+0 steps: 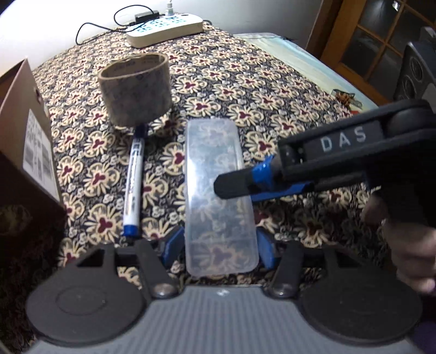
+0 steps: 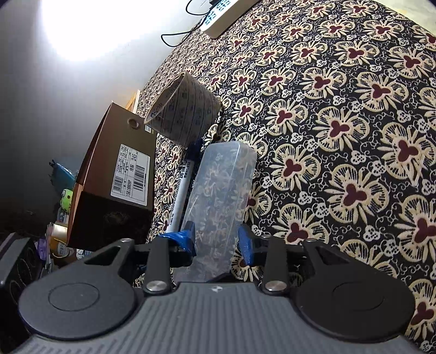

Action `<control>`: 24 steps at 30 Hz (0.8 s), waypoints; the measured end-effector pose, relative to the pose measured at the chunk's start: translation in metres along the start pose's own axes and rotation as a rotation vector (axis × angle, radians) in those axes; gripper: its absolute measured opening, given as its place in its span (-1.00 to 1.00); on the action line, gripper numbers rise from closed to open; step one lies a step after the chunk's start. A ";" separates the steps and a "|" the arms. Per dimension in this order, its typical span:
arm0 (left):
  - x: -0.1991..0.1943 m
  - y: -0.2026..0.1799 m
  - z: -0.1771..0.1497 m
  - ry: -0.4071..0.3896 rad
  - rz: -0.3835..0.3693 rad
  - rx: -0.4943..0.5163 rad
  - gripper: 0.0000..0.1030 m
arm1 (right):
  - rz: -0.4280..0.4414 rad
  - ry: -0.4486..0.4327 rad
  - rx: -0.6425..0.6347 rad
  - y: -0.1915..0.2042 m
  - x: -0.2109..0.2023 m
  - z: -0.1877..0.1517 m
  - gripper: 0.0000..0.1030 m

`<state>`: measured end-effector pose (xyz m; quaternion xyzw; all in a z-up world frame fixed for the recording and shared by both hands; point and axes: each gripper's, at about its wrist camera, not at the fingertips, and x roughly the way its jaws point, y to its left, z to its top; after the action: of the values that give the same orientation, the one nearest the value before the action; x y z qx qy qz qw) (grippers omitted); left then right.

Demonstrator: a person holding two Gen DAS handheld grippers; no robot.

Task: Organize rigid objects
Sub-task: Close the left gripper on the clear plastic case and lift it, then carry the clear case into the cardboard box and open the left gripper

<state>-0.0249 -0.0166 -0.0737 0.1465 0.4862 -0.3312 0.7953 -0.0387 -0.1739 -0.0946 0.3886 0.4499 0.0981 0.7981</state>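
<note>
Both claws, left claw and right claw, straddle clear box, jaws apart, ungripped; marker and tape roll remain unsorted.

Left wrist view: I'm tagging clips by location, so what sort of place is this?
Probably a room in a home: a table under a floral tablecloth, a power strip by the wall, a wooden glazed door and a shoebox alongside.

Left edge is cropping the brown shoebox; the right gripper is covering part of the clear plastic case; power strip running off-frame, label print blurring.
</note>
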 end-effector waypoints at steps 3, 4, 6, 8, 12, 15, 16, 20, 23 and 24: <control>0.003 -0.003 0.001 -0.006 0.016 0.024 0.32 | -0.008 -0.007 0.006 0.006 0.007 0.000 -0.62; 0.004 -0.004 0.002 -0.010 0.026 0.035 0.32 | -0.011 -0.012 0.014 0.007 0.009 0.000 -0.61; 0.004 -0.003 0.004 -0.018 0.033 0.036 0.25 | -0.021 -0.023 0.021 0.010 0.012 0.000 -0.61; 0.002 0.001 0.003 -0.019 0.026 0.027 0.11 | -0.033 -0.030 0.008 0.013 0.014 0.000 -0.61; -0.009 0.008 -0.001 -0.033 0.022 0.032 0.02 | -0.034 -0.037 -0.014 0.022 0.015 -0.008 -0.66; -0.028 0.009 0.000 -0.091 0.043 0.059 0.02 | -0.008 -0.081 -0.043 0.036 0.005 -0.013 -0.66; -0.036 0.010 0.001 -0.114 0.047 0.065 0.02 | 0.001 -0.102 -0.053 0.043 0.001 -0.014 -0.66; -0.075 0.019 0.010 -0.226 0.073 0.090 0.01 | 0.046 -0.188 -0.130 0.076 -0.016 -0.011 -0.66; -0.106 0.031 0.017 -0.322 0.113 0.100 0.01 | 0.097 -0.239 -0.197 0.109 -0.024 -0.003 -0.66; -0.116 0.037 0.019 -0.355 0.124 0.095 0.01 | 0.112 -0.254 -0.218 0.119 -0.025 0.000 -0.67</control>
<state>-0.0225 0.0448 0.0329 0.1528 0.3124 -0.3247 0.8796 -0.0300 -0.1061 0.0064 0.3336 0.3099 0.1405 0.8792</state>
